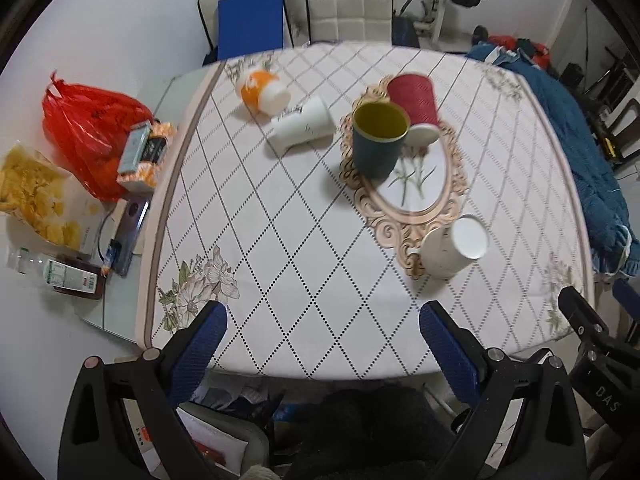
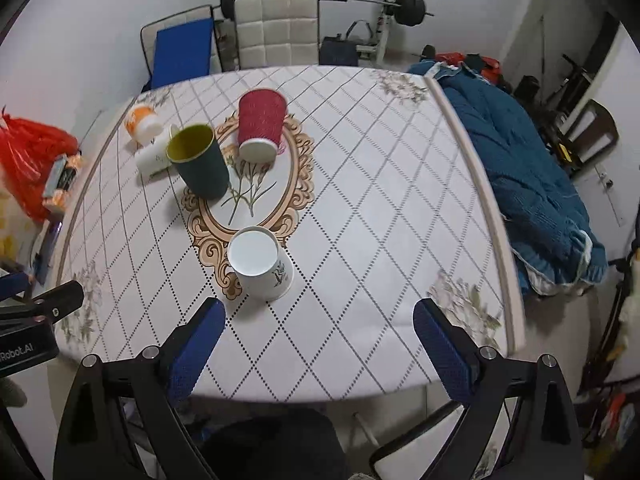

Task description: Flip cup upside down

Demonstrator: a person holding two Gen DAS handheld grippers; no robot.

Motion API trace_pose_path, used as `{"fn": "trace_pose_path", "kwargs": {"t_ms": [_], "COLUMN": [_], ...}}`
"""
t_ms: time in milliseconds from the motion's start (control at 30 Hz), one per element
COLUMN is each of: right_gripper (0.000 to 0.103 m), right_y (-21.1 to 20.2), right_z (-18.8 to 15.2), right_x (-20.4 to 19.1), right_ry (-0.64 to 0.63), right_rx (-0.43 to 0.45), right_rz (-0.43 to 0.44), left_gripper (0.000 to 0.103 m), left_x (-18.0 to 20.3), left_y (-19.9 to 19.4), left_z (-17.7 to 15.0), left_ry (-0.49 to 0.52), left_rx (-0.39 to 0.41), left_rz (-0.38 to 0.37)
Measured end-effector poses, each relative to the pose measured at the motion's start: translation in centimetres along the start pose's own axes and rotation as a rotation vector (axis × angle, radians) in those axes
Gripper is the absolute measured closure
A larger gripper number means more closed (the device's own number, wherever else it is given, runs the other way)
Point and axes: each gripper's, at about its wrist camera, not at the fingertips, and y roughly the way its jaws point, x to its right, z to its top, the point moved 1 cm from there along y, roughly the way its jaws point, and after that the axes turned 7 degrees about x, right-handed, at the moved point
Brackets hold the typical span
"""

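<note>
A dark green cup (image 1: 378, 140) with a yellow inside stands upright, mouth up, on the ornate oval print of the tablecloth (image 1: 416, 184); it also shows in the right wrist view (image 2: 198, 160). A red ribbed paper cup (image 1: 414, 106) (image 2: 260, 126) stands upside down behind it. A white paper cup (image 1: 454, 246) (image 2: 260, 262) stands upside down near the front. A white cup (image 1: 302, 124) (image 2: 154, 156) and an orange cup (image 1: 262, 90) (image 2: 140, 122) lie at the back left. My left gripper (image 1: 324, 344) and right gripper (image 2: 320, 340) are open and empty above the table's near edge.
A red plastic bag (image 1: 88, 132), snack packets (image 1: 36, 196), boxes and a bottle (image 1: 72, 276) lie left of the cloth. A blue blanket (image 2: 528, 188) lies along the right side. Chairs (image 2: 276, 28) and gym weights stand behind the table.
</note>
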Motion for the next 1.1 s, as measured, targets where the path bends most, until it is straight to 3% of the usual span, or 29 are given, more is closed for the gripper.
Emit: {"fn": "trace_pose_path", "kwargs": {"t_ms": [433, 567, 1100], "right_gripper": [0.006, 0.006, 0.004], "right_y": [-12.7, -17.2, -25.5], "right_z": [0.7, 1.1, 2.7], "right_x": [2.0, 2.7, 5.0], "right_ry": [-0.030, -0.036, -0.021], "right_rx": [0.056, 0.111, 0.149], "right_rz": [0.013, 0.026, 0.055], "left_gripper": [0.004, 0.004, 0.004], "left_x": [1.5, 1.6, 2.5], "left_y": [-12.2, -15.0, -19.6], "left_z": [-0.5, -0.6, -1.0], "left_ry": [0.002, -0.014, -0.047], "left_rx": [0.143, 0.162, 0.104], "left_rz": [-0.006, -0.020, -0.069]}}
